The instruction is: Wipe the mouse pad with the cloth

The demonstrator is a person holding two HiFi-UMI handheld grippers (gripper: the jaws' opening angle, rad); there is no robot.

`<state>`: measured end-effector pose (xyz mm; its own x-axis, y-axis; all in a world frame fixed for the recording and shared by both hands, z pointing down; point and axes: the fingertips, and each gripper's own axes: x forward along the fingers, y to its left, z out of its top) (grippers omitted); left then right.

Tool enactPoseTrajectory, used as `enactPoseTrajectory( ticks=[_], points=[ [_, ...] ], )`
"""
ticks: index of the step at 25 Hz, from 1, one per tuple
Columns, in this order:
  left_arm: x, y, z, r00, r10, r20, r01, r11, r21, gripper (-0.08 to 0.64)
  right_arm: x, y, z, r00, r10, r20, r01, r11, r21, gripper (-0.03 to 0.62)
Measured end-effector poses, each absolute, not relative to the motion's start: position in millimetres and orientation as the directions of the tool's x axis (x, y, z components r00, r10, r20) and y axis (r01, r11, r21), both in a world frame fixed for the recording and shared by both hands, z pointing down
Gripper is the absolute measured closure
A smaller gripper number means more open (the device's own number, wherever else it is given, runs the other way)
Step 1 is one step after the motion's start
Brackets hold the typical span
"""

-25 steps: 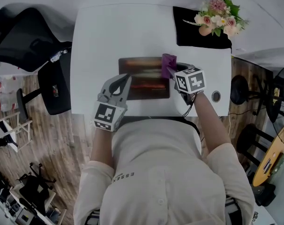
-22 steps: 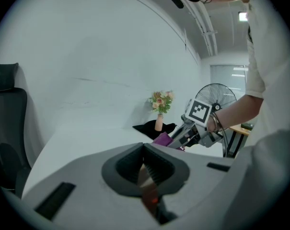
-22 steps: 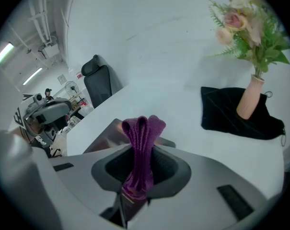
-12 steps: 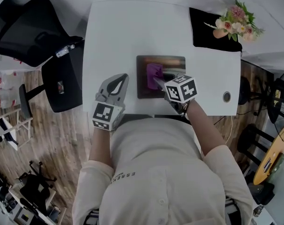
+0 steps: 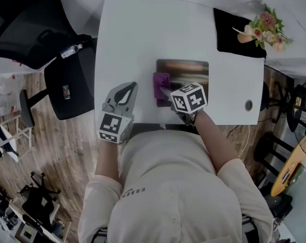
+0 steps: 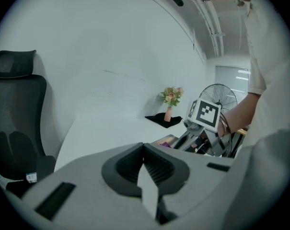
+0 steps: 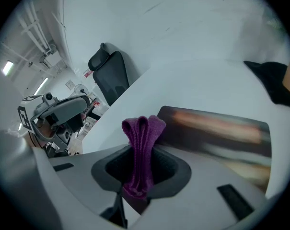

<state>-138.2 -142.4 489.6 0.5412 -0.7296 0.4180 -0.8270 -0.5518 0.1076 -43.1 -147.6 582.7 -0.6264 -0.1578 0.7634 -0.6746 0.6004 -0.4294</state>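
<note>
A dark rectangular mouse pad (image 5: 185, 75) (image 7: 216, 133) lies on the white table (image 5: 142, 39). My right gripper (image 5: 166, 91) (image 7: 141, 169) is shut on a folded purple cloth (image 5: 161, 85) (image 7: 142, 147), which rests at the pad's left near corner. The left gripper (image 5: 125, 94) (image 6: 147, 176) is shut with nothing in it and sits over the table's near edge, left of the pad. In the left gripper view, the right gripper (image 6: 202, 123) shows beyond the jaws.
A black cloth (image 5: 238, 32) with a small vase of flowers (image 5: 264, 27) lies at the table's far right corner. A cable hole (image 5: 249, 105) is at the right near edge. A black office chair (image 5: 36, 34) stands left of the table.
My right gripper has dragged the purple cloth from the pad's right side across to its left near corner. The left gripper has stayed by the near edge. The head view has shifted.
</note>
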Motion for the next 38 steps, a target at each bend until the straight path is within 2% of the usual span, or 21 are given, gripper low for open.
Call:
enactPoseTrajectory(
  ticks=[11, 25, 38],
  points=[
    [-106.0, -149.5, 484.0, 0.547, -0.726, 0.416, -0.820, -0.565, 0.092, 0.558, -11.9, -151.8, 584.1, -0.633, -0.163, 0.757, -0.670, 0.605, -0.430, 0.499],
    [-39.4, -154.3, 478.8, 0.546, -0.721, 0.426, -0.815, -0.574, 0.074, 0.558, 65.0, -163.7, 584.9, -0.663, -0.188, 0.725, -0.675, 0.569, -0.470, 0.499],
    [19.2, -158.6, 480.8, 0.535, -0.725, 0.434, -0.817, -0.574, 0.048, 0.558, 144.9, -174.8, 586.9, -0.625, -0.230, 0.746, -0.719, 0.543, -0.435, 0.497]
  ],
)
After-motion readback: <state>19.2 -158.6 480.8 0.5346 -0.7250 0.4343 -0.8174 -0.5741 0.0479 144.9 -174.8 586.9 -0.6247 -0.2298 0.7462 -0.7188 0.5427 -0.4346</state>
